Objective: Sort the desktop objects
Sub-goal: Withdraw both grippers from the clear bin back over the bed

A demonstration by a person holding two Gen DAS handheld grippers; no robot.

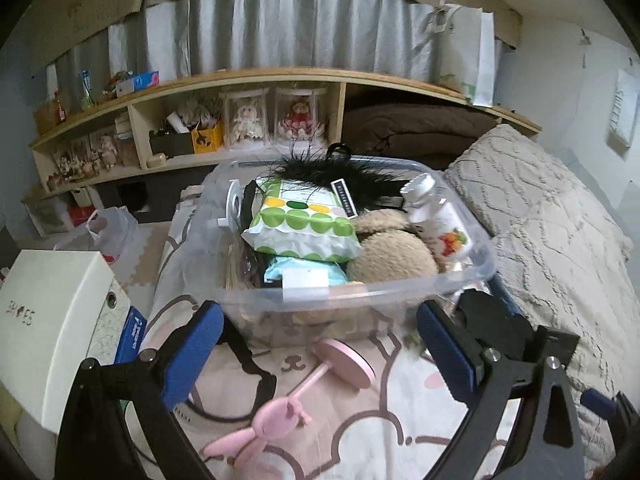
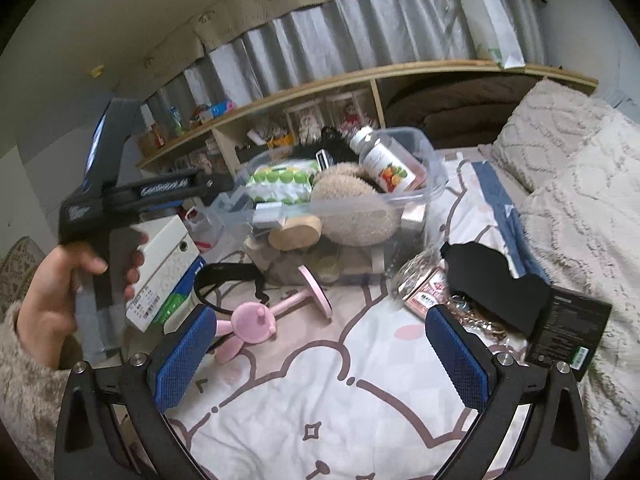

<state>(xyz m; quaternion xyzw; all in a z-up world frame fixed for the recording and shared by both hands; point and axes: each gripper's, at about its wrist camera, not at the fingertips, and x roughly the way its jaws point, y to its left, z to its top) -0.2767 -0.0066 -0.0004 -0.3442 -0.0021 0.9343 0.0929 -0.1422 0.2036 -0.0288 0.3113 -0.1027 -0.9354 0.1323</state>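
My left gripper point(image 1: 320, 344) has its jaws spread wide with nothing between them; right gripper point(image 2: 320, 356) likewise spread and empty. Between picks, I'd say. The clear bin point(image 1: 472, 280) on the bed is already heaped. The pink rabbit stand point(image 1: 280, 404) lies just in front of it. Next: drop the left gripper over the stem and close.

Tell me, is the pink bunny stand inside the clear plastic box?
No, the pink bunny stand lies on the bedsheet in front of the clear plastic box, outside it.
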